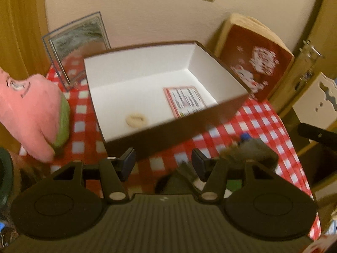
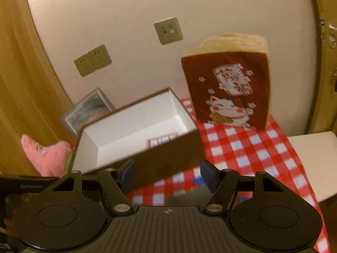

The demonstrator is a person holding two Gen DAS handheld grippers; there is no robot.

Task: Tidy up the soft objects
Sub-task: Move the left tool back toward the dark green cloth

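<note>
The pink plush toy [image 1: 31,113] is cut off by the left edge of the left wrist view. The card [image 1: 185,101] in the box [image 1: 168,130] is too blurred to read, its lower part hidden behind the box's near wall. A grey furry thing [image 1: 252,151] beside the left gripper [image 1: 163,164] is too blurred to identify.

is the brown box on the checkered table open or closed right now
Open. The brown box has no lid on, and its white inside shows a printed card and a small pale round object.

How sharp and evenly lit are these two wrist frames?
Left wrist: warm yellowish light; box rim and grey plush smeared by motion, fisheye bends the edges. Right wrist: same warm cast, cat cushion and tablecloth softly blurred.
</note>
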